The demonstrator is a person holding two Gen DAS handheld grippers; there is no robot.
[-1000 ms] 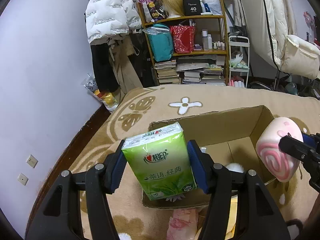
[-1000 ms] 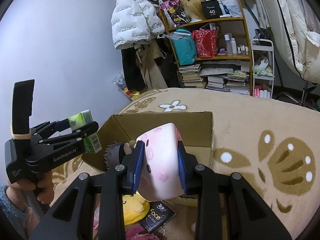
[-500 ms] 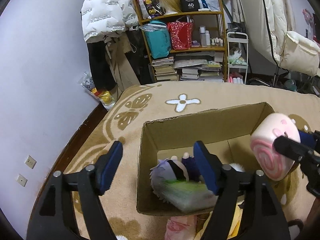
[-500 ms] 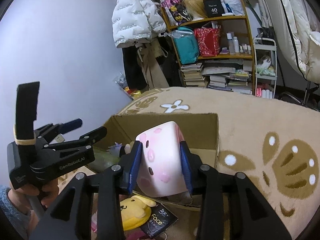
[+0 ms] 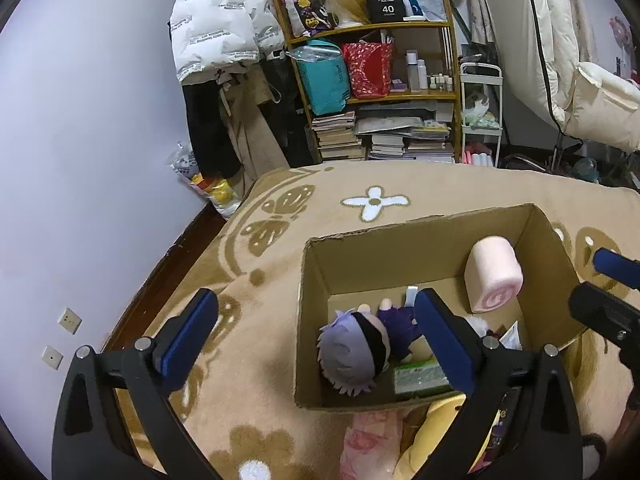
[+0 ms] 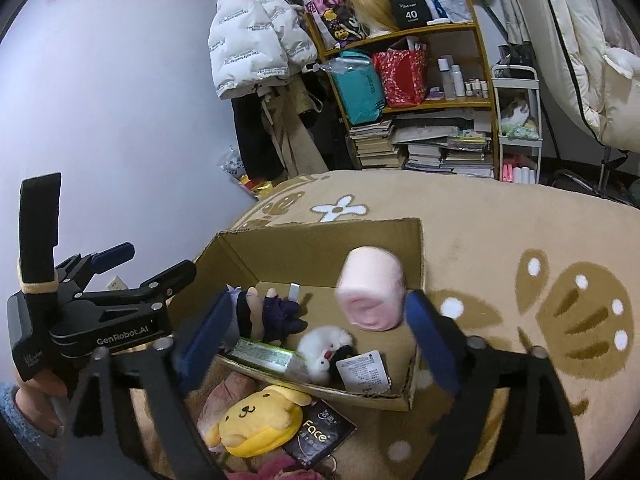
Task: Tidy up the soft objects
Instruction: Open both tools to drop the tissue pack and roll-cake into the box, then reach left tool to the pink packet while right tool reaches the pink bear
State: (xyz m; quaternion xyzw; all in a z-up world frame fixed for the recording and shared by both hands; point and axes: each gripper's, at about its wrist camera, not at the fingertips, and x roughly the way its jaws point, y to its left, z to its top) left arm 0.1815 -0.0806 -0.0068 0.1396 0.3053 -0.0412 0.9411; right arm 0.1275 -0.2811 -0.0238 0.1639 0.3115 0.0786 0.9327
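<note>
Box point(image 5: 432, 248) on blanket point(image 5: 304, 264), shelf point(image 5: 372, 36) behind. In box: doll point(image 5: 356, 352) at left, tissue pack point(image 5: 418, 376) just right of it against the near wall, roll cushion point(image 5: 494, 280) toward the right wall, white plush point(image 6: 324, 348) between pack and cushion. Before box, on blanket: dog plush point(image 6: 256, 420), sachet point(image 6: 320, 436) to its right.
</note>
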